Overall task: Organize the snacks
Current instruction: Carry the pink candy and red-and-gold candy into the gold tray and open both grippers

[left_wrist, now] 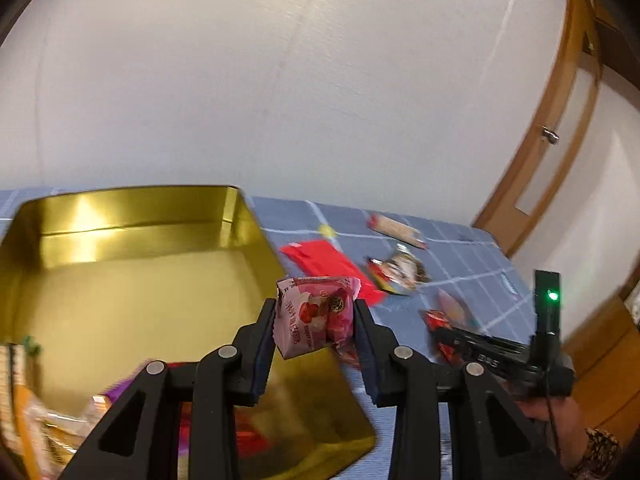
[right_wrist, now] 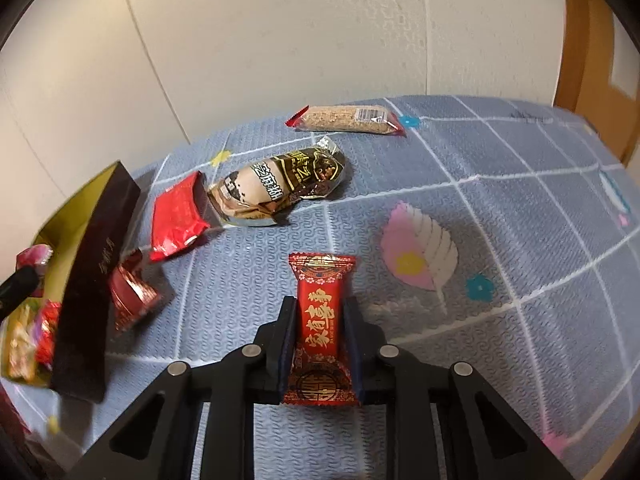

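Note:
My left gripper (left_wrist: 316, 312) is shut on a pink snack packet (left_wrist: 314, 316) and holds it above the right rim of the gold-lined box (left_wrist: 132, 280). Several snacks lie in the box's near corner (left_wrist: 52, 412). My right gripper (right_wrist: 320, 312) is shut on a red candy bar with gold characters (right_wrist: 322, 328), just above the blue tablecloth (right_wrist: 500, 208). The box (right_wrist: 86, 276) with its dark outer wall is at the left in the right wrist view. The right gripper also shows in the left wrist view (left_wrist: 480, 348).
On the cloth lie a red packet (right_wrist: 176, 216), a brown-and-white sesame packet (right_wrist: 280, 188), a long grain bar (right_wrist: 348, 119) and a small red wrapper (right_wrist: 130, 294) against the box wall. A white wall stands behind the table. A wooden door (left_wrist: 560, 132) is at the right.

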Action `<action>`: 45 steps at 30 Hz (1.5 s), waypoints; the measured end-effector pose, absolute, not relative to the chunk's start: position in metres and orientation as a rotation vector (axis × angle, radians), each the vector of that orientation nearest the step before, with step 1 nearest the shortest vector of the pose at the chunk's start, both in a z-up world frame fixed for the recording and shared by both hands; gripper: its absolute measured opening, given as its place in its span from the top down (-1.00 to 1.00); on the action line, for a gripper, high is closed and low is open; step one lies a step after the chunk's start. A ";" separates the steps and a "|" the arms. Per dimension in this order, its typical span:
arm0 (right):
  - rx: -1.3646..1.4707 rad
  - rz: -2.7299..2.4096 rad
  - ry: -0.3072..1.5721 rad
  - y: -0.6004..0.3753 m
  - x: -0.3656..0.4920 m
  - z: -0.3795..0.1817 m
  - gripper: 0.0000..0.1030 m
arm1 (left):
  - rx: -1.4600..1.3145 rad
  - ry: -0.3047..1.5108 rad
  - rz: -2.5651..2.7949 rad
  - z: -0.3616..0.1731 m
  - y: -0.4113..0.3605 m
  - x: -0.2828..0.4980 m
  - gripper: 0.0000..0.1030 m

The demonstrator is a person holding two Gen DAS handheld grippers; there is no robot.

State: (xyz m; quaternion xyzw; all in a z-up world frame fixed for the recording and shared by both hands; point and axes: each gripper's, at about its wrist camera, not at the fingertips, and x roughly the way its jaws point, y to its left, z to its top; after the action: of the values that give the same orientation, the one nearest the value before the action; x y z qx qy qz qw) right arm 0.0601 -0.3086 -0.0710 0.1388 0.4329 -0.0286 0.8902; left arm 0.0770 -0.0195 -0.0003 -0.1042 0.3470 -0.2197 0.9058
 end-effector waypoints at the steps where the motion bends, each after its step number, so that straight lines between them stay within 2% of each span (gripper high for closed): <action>1: 0.296 -0.056 0.900 -0.308 0.061 -0.071 0.55 | -0.221 0.720 -0.439 -0.001 -0.013 0.077 0.29; 15: 0.256 0.034 0.861 -0.266 0.062 -0.056 0.56 | -0.341 0.756 -0.232 -0.011 0.067 0.083 0.28; 28: 0.279 0.191 0.768 -0.218 0.059 -0.030 0.56 | -0.280 0.804 -0.096 -0.025 0.084 0.093 0.28; 37: 0.227 0.359 0.665 -0.170 0.052 -0.013 0.56 | -0.356 0.856 -0.057 -0.038 0.101 0.094 0.28; 45: 0.193 0.407 0.679 -0.144 0.057 -0.019 0.56 | -0.338 0.869 -0.028 -0.039 0.101 0.093 0.26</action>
State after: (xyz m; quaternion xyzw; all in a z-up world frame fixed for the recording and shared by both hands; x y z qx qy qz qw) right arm 0.0570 -0.1436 -0.0187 0.0939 0.3302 0.1978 0.9182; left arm 0.0932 0.1014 -0.0395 -0.1627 0.4191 -0.0136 0.8931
